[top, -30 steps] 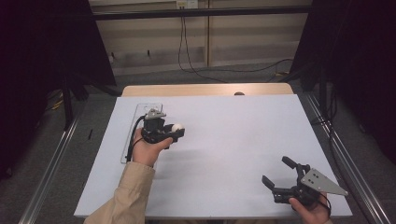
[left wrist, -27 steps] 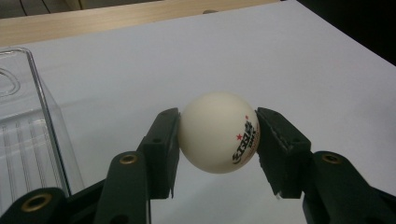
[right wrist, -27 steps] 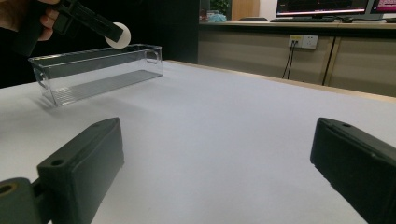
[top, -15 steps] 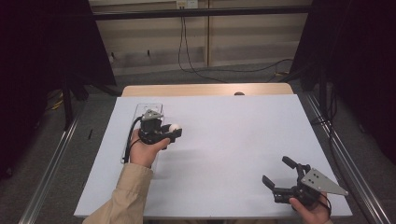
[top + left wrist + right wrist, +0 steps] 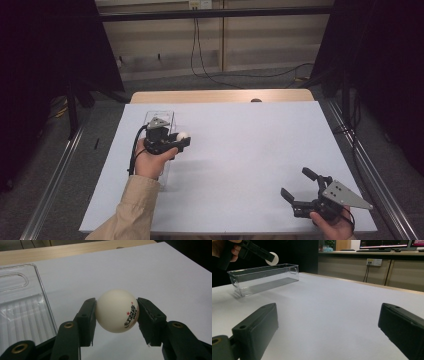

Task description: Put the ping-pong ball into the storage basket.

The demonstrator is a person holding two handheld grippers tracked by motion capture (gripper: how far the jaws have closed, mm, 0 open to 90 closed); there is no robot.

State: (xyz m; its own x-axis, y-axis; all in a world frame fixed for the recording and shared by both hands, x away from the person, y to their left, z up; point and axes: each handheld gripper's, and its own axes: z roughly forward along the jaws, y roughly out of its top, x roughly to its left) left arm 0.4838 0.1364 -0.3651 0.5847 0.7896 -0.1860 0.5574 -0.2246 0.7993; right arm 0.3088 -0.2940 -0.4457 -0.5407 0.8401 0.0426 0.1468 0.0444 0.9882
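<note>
A white ping-pong ball (image 5: 117,310) with red stars and dark print is pinched between the jaws of my left gripper (image 5: 116,315). In the high view that left gripper (image 5: 181,140) is held above the table's left side, and the ball (image 5: 182,135) pokes out to its right. A clear plastic box (image 5: 161,120) lies under and behind that hand; its rim (image 5: 40,280) runs just left of the jaws. From the right gripper view the ball (image 5: 272,258) hangs above the box (image 5: 264,277). My right gripper (image 5: 299,187) rests open at the near right with nothing in it.
A white sheet (image 5: 240,145) covers the table, with a wooden strip (image 5: 220,96) at its far edge. Metal rails (image 5: 55,180) run along both sides. Cables (image 5: 210,70) lie on the floor behind, and a desk with monitors (image 5: 384,245) stands farther off.
My left hand has drifted slightly away from me, over the clear box, with the ball still held. The right gripper has stayed put.
</note>
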